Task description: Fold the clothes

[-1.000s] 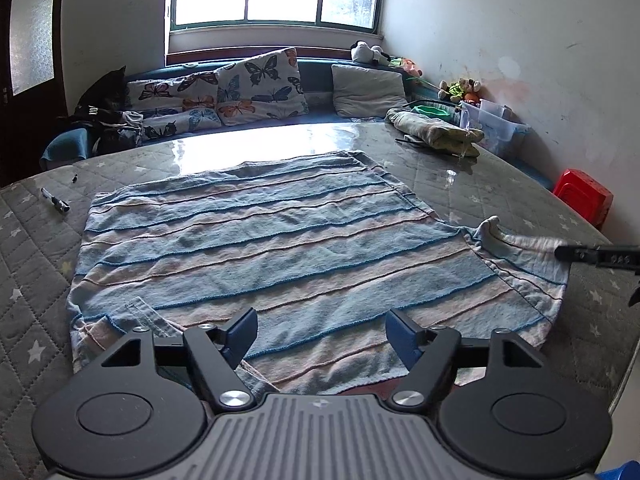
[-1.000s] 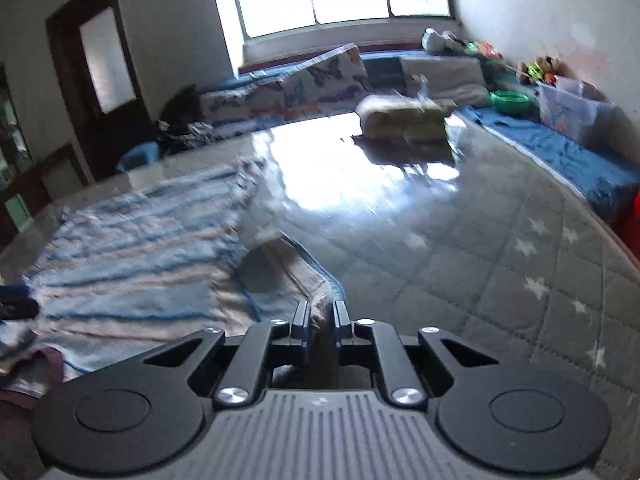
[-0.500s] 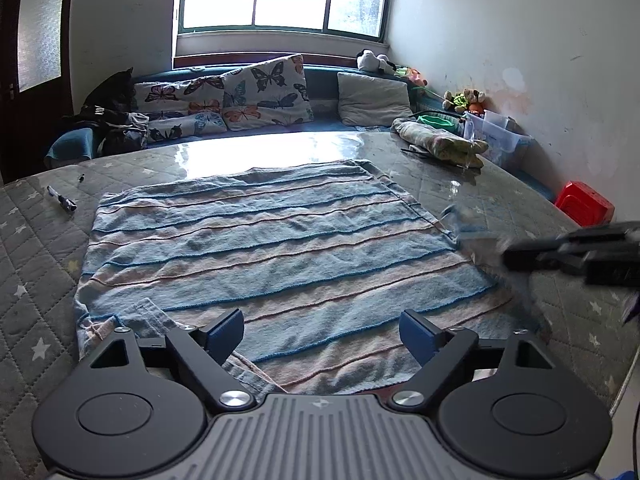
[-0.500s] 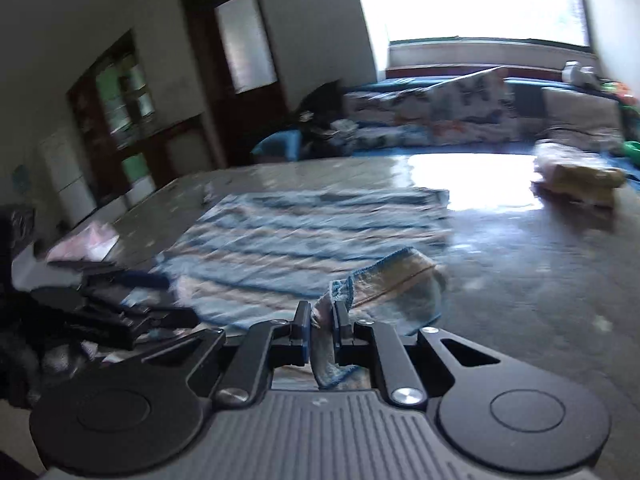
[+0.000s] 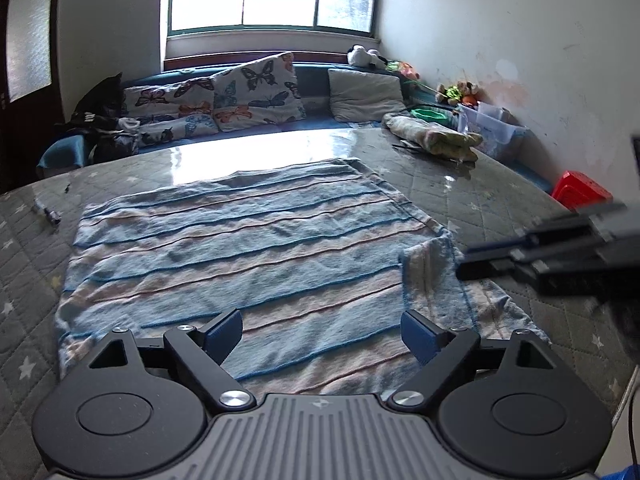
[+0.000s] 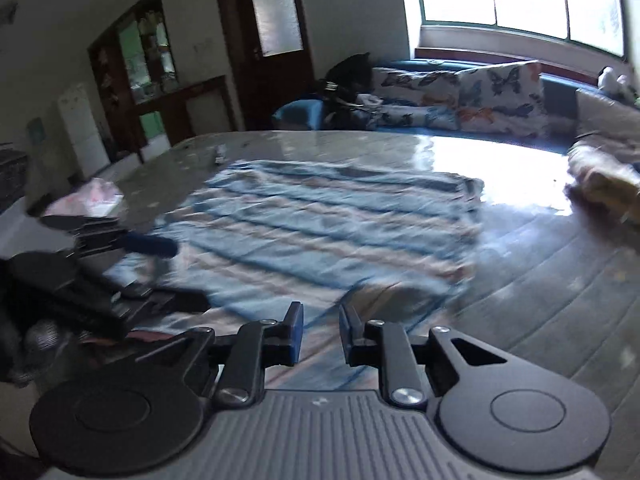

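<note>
Right tongs [image 6: 320, 334] are opening, releasing the striped garment's [image 5: 248, 256] sleeve [image 5: 430, 268] folded inward; left tongs [image 5: 322, 330] are hanging wide, empty.

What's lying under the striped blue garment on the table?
The striped garment lies flat on a grey quilted, star-printed table cover, which shows around its edges. Anything else beneath it is covered and cannot be seen.

Towel [image 5: 240, 248]: blue and pink stripes. Worktop [image 5: 24, 248] cover: grey quilted, white stars. Cushions [image 5: 256, 88]: white, butterfly print. Stool [image 5: 582, 192]: red.
</note>
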Motion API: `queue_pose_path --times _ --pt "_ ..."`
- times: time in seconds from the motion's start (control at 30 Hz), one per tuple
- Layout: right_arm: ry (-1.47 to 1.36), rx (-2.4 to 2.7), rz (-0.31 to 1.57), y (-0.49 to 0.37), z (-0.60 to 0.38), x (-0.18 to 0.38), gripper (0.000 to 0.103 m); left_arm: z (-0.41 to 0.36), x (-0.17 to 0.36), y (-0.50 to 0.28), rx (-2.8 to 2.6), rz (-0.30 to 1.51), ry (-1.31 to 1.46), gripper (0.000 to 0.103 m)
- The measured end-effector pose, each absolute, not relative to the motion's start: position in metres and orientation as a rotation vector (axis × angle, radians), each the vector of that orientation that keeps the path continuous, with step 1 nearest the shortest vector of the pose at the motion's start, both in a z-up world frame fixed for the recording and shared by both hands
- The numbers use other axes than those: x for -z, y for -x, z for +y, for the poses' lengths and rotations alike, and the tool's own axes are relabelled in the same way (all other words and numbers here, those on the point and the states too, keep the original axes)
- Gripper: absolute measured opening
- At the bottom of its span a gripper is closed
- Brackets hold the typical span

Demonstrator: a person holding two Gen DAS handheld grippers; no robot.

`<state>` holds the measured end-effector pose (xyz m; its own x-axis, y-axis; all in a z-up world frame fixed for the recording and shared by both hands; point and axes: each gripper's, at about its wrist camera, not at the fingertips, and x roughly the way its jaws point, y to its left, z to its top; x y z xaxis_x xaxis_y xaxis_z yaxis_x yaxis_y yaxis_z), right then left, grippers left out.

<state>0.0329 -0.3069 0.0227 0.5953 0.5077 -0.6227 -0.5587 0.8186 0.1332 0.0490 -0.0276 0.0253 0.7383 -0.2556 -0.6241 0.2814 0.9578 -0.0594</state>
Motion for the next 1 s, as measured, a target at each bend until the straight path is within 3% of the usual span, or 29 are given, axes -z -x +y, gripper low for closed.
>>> queue_pose_path --times 0.53,1.0 --pt "0.194 -0.581 0.767 -0.098 -0.291 0.011 0.018 -0.072 0.012 -0.069 0.354 0.749 -0.187 0.088" --pt "0.287 -0.687 0.783 -0.016 -0.317 -0.008 0.018 -0.071 0.009 -0.052 0.366 0.704 -0.233 0.088"
